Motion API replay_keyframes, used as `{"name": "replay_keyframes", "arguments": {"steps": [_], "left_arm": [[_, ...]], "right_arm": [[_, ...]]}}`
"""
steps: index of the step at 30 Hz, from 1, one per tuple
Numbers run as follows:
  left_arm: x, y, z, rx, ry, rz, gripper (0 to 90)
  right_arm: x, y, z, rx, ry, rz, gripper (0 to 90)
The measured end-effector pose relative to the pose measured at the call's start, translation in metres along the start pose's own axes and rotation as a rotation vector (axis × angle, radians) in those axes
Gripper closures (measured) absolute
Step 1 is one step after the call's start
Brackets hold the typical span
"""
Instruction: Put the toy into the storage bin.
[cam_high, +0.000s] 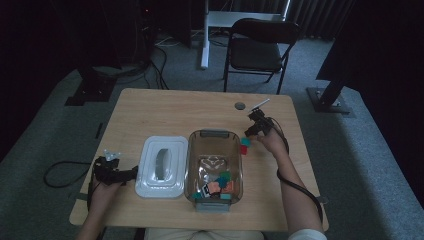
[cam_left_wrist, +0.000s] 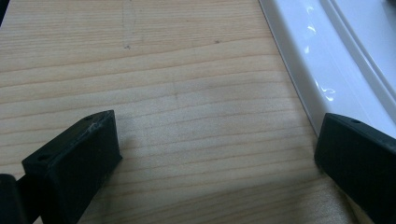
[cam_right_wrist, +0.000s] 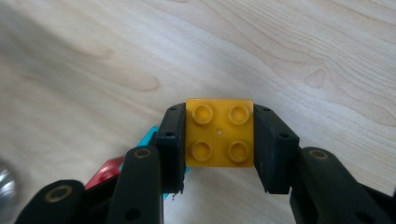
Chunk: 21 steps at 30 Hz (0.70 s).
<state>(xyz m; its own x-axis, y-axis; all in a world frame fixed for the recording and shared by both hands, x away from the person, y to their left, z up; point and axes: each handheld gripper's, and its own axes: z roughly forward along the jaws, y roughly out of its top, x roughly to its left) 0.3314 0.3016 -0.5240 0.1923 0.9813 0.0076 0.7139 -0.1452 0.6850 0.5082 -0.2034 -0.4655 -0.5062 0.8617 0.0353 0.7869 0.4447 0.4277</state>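
Right tongs: I have them clamped on a yellow brick; the matte black pads press its two opposite flat sides.
Yellow brick: square, glossy plastic, four round studs on top, sitting squarely between my right tongs and held clear of the worktop.
Under the right tongs: a teal brick and a red brick lie on the worktop, just below and to the left of the pads.
Left tongs: spread wide apart with nothing between them, blocky black pads resting low over bare wood.
Lid: smooth white plastic with a rounded, shiny rim, just beside the right-hand pad of my left tongs.
Bin: clear, rounded rectangular tub between my two tongs, with a jumble of coloured bricks at its near end.
Worktop: pale wood, fine straight grain.
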Motion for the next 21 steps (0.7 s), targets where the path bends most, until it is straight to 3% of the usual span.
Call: {"name": "replay_keyframes", "arguments": {"steps": [13, 21], "left_arm": [[0.0, 0.0, 0.0, 0.0, 0.0, 0.0, 0.5], [0.0, 0.0, 0.0, 0.0, 0.0, 0.0, 0.5]], "right_arm": [[0.004, -0.014, -0.037, -0.032, 0.024, -0.027, 58.8], [0.013, -0.031, -0.057, -0.031, 0.028, -0.073, 58.8]]}}
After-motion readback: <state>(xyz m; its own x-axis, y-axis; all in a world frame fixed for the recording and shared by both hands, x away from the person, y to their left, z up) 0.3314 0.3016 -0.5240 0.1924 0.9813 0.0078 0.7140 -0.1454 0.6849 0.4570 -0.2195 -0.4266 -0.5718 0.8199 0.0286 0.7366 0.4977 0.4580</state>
